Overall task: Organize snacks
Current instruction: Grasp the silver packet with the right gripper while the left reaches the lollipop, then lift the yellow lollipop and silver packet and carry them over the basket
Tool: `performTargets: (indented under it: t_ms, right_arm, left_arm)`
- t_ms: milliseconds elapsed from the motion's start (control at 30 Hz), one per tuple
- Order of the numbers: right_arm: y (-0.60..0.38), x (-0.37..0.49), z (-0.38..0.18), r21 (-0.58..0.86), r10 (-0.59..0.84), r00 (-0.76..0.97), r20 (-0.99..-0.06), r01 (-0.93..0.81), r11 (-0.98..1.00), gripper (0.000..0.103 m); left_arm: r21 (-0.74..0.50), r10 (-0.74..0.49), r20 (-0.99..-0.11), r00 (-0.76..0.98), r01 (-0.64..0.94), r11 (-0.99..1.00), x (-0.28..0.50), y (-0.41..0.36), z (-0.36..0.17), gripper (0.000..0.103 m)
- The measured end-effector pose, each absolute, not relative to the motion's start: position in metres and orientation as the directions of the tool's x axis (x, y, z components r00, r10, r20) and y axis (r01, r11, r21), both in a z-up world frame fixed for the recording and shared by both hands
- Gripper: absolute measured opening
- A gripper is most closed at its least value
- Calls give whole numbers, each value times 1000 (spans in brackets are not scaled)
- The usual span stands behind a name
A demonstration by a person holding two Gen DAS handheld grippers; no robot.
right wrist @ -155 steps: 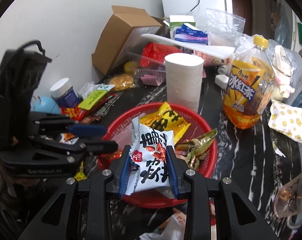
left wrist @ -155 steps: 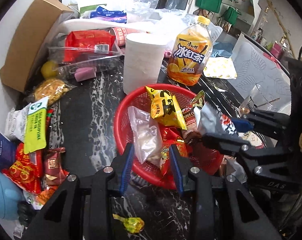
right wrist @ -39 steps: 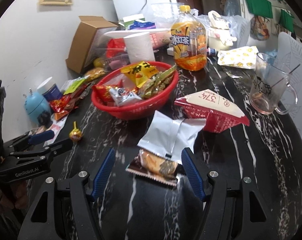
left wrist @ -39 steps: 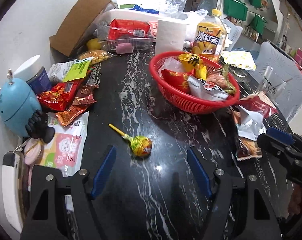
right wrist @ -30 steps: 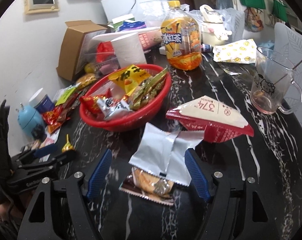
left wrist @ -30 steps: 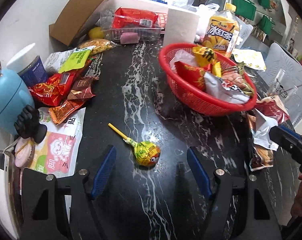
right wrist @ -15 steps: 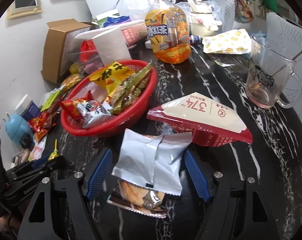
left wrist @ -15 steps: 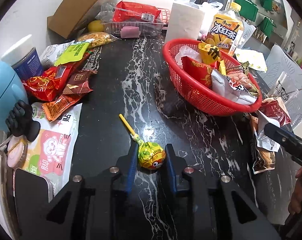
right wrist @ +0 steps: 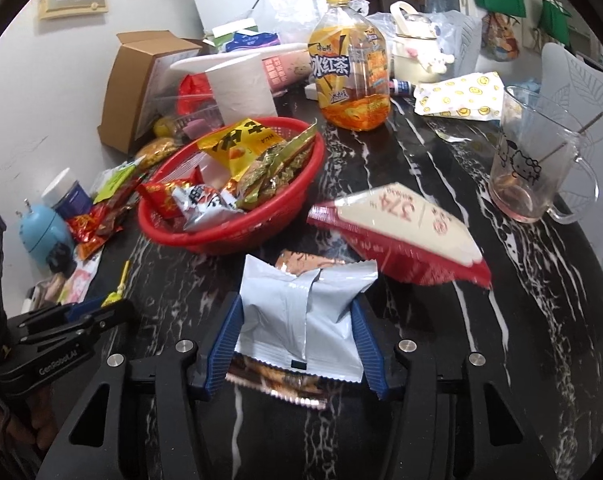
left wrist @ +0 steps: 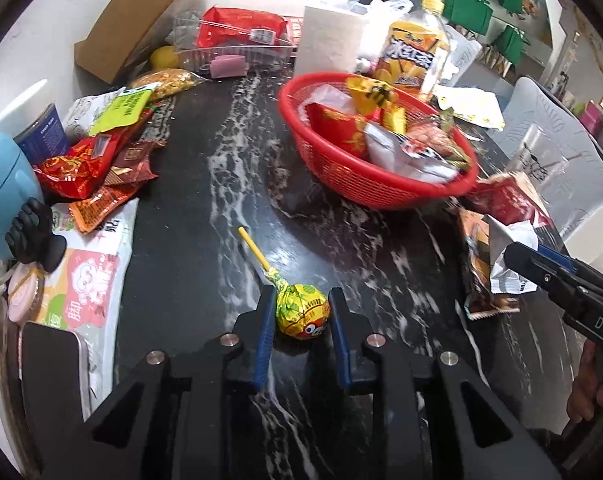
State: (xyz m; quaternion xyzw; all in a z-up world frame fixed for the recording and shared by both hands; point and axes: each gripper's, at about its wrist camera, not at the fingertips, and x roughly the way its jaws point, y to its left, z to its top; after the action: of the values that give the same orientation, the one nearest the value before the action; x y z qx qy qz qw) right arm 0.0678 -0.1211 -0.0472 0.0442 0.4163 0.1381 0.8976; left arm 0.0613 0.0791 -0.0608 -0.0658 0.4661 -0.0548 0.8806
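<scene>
Gripping one lollipop (left wrist: 301, 312), left gripper (left wrist: 301, 310); one red basket (left wrist: 365, 188) beyond

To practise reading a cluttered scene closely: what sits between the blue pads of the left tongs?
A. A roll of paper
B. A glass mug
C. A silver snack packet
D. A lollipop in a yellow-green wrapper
D: in the left wrist view the left tongs are shut on the lollipop, its yellow stick pointing away over the dark table.
</scene>
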Motion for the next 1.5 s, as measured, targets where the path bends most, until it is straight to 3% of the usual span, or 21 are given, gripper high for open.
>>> performTargets:
  t_ms: [233,933,1500]
  right_arm:
    - [-121,44,-40,148,292,623,-725,-273,951,54]
    - [-142,-19,-32,191,351,614,-707,-313,931,54]
    - [-132,-5,32,151,420,674,-608,-421,894,54]
  left_arm:
    - [-174,-195,-809,555,91,981,48,61,-54,25]
    - [-159,-277,-759,589,245,956,3,15,-21,25]
    - [-69,-290,-618,730,317,946,24,12,54,25]
